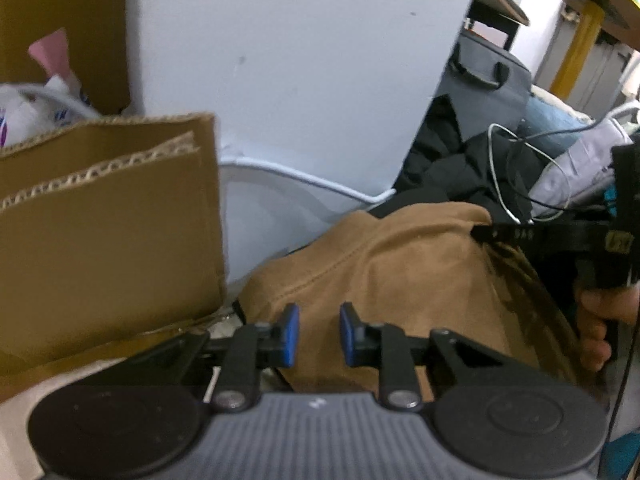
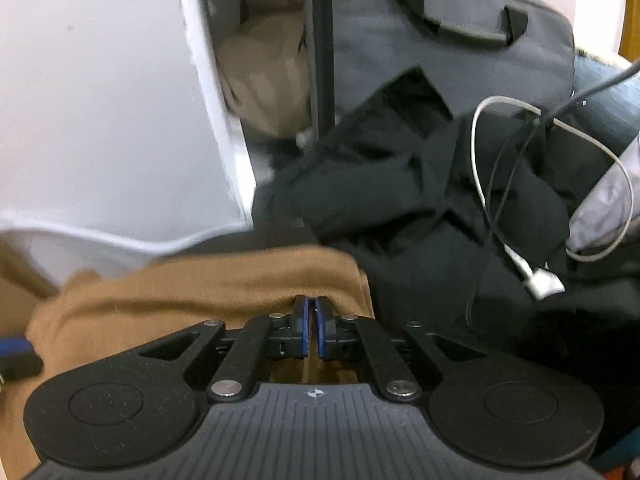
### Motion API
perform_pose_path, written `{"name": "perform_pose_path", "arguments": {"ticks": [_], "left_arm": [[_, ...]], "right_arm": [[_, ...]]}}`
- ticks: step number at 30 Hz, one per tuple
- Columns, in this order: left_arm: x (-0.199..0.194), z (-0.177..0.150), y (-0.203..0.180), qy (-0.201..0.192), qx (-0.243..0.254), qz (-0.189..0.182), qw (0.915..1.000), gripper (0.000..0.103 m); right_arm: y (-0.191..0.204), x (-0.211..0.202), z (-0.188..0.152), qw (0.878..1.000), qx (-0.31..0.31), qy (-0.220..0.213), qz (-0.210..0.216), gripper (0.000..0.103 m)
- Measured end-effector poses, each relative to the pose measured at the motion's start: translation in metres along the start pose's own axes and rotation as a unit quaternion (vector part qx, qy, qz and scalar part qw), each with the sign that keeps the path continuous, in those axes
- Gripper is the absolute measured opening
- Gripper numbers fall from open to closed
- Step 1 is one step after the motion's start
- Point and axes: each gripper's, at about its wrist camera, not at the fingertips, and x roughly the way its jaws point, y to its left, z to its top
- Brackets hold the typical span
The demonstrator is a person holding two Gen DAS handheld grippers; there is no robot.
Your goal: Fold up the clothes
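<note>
From the left wrist view, we see our left gripper (image 1: 319,334) hanging over a brown garment (image 1: 384,276), its blue pads (image 1: 291,334) standing apart with only cloth below them, nothing pinched. To its left stands a cardboard box (image 1: 108,216); behind is a white panel (image 1: 304,72). At the right edge, our right gripper (image 1: 482,234) bites the garment's raised far edge, a hand (image 1: 600,320) on its grip.

From the right wrist view, we see the right gripper (image 2: 311,308) with its jaws drawn together, clamped on the brown garment's (image 2: 200,292) edge. Beyond it lies a heap of black clothing (image 2: 400,200) with a white cable (image 2: 500,240) looped over it, and a grey bag (image 2: 440,40) stands behind.
</note>
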Motion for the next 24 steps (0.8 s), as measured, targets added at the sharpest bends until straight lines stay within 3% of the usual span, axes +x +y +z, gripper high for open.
{"name": "perform_pose_path", "arguments": {"ticks": [7,10,15,17,24], "left_arm": [[-0.007,0.000,-0.001,-0.005,0.012,0.000,0.9999,0.024],[-0.017,-0.003,-0.005,-0.015,0.022,-0.004,0.9996,0.024],[-0.038,-0.012,-0.018,-0.036,0.044,-0.016,0.9983,0.027],[-0.042,-0.018,-0.023,-0.036,0.048,-0.028,0.9978,0.027],[-0.040,-0.041,-0.046,-0.032,0.068,-0.029,0.9968,0.028]], "right_arm": [[0.005,0.012,0.005,1.000,-0.019,0.022,-0.010,0.008],[0.002,-0.005,0.003,1.000,-0.014,0.011,0.004,0.010],[0.005,-0.049,-0.015,0.993,-0.083,-0.019,0.079,0.011],[0.006,-0.063,-0.030,0.989,-0.114,-0.032,0.086,0.014],[-0.005,-0.061,-0.074,0.989,-0.134,-0.036,0.047,0.014]]}}
